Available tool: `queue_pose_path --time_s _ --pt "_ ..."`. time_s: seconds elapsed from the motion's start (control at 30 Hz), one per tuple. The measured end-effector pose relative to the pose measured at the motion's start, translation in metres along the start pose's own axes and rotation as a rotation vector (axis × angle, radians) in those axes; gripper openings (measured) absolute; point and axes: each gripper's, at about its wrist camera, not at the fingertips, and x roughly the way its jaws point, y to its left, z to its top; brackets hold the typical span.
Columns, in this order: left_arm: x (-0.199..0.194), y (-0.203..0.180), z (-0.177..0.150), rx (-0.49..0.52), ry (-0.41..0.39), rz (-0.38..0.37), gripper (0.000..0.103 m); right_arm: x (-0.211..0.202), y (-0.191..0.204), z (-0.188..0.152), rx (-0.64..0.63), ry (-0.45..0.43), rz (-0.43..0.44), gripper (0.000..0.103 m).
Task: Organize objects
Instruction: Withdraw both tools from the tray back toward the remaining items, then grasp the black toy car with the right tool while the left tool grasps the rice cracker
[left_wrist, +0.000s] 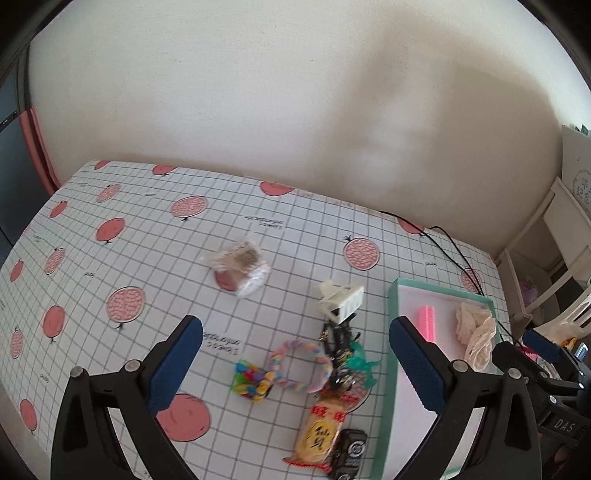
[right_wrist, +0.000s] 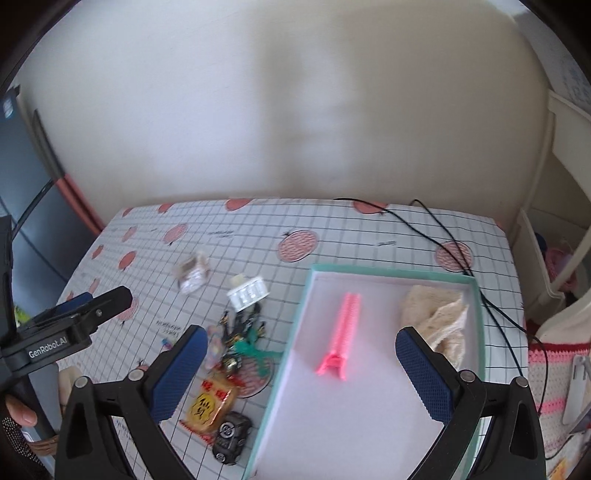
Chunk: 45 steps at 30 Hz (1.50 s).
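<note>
"GenRobot.AI" on the left gripper; both grippers' fingers wide apart, empty, right gripper over the tray.

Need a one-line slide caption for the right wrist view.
Open right gripper above the teal box holding a pink clip and lace; toys and snacks wait outside.

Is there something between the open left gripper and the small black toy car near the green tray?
Nothing visible blocks it. The left gripper hangs open above the small black toy car, which touches only the yellow snack packet on one side. The green-rimmed tray lies right beside it.
</note>
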Motion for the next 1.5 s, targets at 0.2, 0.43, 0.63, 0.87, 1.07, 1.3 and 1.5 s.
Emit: queue_pose_path --time_s 0.2,0.43,0.63,0.87,1.07,1.3,1.5 --pt "-0.013 0.026 -0.017 -0.032 0.011 -0.001 0.101 0.001 0.026 -0.013 -0.063 0.035 0.039 0.102" --pt "-0.016 0.032 -0.034 -0.032 0.032 -0.022 0.101 0.020 0.047 -0.035 -0.128 0.132 0.058 0.092" --pt "0.006 0.029 -0.049 -0.026 0.106 0.014 0.101 0.044 0.062 -0.057 -0.171 0.228 0.063 0.078" --pt "0.025 0.024 -0.060 -0.014 0.186 0.008 0.101 0.062 0.072 -0.074 -0.207 0.309 0.070 0.063" --pt "0.036 0.022 -0.066 -0.032 0.252 -0.003 0.101 0.073 0.074 -0.083 -0.219 0.360 0.079 0.054" --pt "0.049 0.019 -0.075 -0.067 0.314 -0.038 0.101 0.081 0.077 -0.089 -0.236 0.393 0.076 0.050" --pt "0.060 0.011 -0.080 -0.044 0.341 -0.039 0.101 0.086 0.078 -0.092 -0.241 0.409 0.080 0.048"
